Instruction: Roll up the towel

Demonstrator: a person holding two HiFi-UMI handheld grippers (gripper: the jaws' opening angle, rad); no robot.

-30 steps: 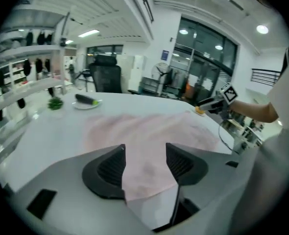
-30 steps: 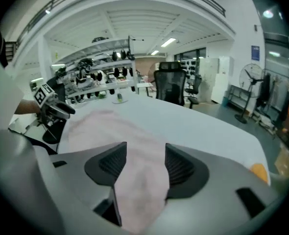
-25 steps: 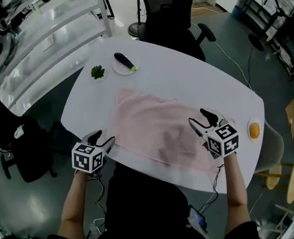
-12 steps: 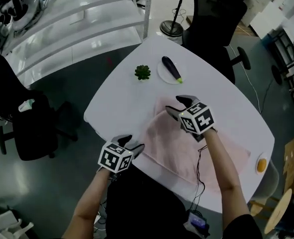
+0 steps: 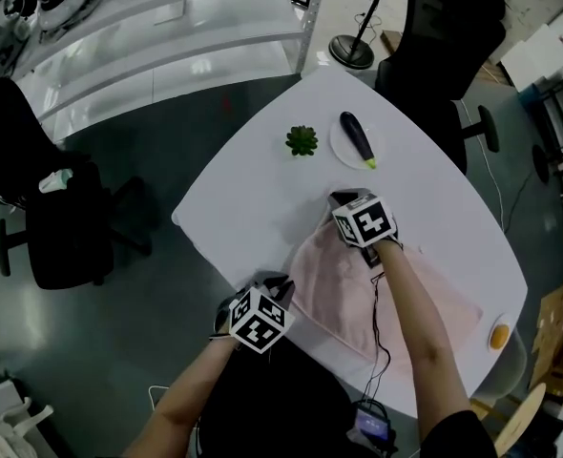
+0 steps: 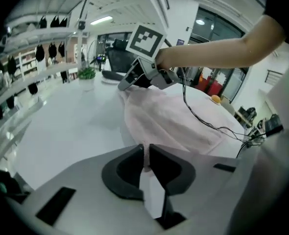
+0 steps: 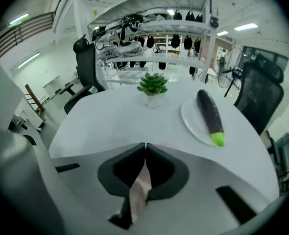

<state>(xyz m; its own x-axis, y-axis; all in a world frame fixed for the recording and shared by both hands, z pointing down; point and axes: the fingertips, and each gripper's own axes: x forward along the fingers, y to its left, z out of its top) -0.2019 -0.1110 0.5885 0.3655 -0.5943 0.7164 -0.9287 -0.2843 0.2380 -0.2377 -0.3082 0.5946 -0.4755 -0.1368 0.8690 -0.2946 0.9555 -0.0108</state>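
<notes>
The white rounded surface [image 5: 253, 208] fills the middle of the head view. A pale metal shelving rack [image 5: 167, 27] stands beyond its far left side. One black office chair [image 5: 62, 227] sits on the floor to the left, and another [image 5: 444, 17] is at the far end.

The pink towel [image 5: 334, 289] lies spread on the near right part of the surface, with one edge running along the near rim. Its far left corner is lifted off the surface, and a thin black cable [image 5: 375, 303] trails across the cloth.

The left gripper [image 5: 278, 284] is at the near left corner of the towel, tilted downward. In the left gripper view its jaws [image 6: 145, 153] are closing, and a thin fold of the towel [image 6: 169, 121] is pinched between the pads.

The right gripper [image 5: 340, 201] is at the far left corner, also pointing down. In the right gripper view its jaws [image 7: 145, 153] are together on the towel, and a strip of the cloth [image 7: 140, 190] hangs between them. The left gripper view shows that gripper [image 6: 122, 86] holding the corner raised above the surface.

Farther along the surface sits a white plate [image 5: 344, 146] with a dark eggplant [image 5: 358, 138] lying on it. A small green plant [image 5: 302, 141] stands just beside the plate. An orange [image 5: 498, 336] rests near the right edge, well apart from the towel.
</notes>
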